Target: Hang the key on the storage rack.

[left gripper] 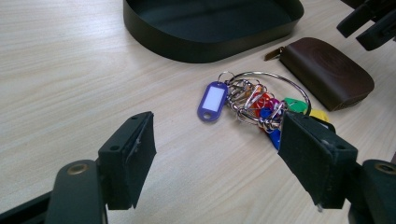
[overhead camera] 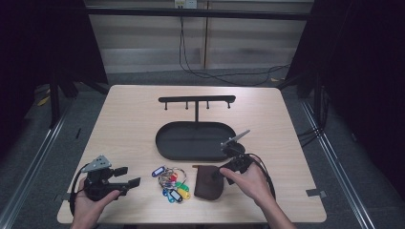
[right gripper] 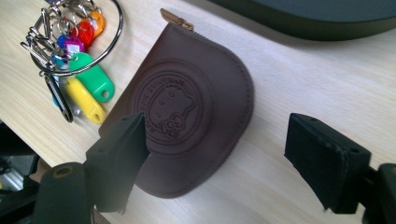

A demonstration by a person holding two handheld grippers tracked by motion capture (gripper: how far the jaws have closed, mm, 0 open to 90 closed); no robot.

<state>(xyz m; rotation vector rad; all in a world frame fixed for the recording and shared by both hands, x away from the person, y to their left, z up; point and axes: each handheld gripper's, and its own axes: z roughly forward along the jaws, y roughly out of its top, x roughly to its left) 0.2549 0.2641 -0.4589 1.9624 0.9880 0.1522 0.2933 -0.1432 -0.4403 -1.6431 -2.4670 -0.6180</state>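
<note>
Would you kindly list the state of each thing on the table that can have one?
Brown pouch: zipped shut, lying flat, ungripped.
Key ring: flat on table, tags fanned out.
Black tray: empty.
Hook rack: upright, nothing hanging.
Left gripper: open, empty.
Right gripper: open, above the pouch.

No legible text: the brown coin pouch (right gripper: 187, 112) bears an embossed round emblem whose lettering is unreadable.
</note>
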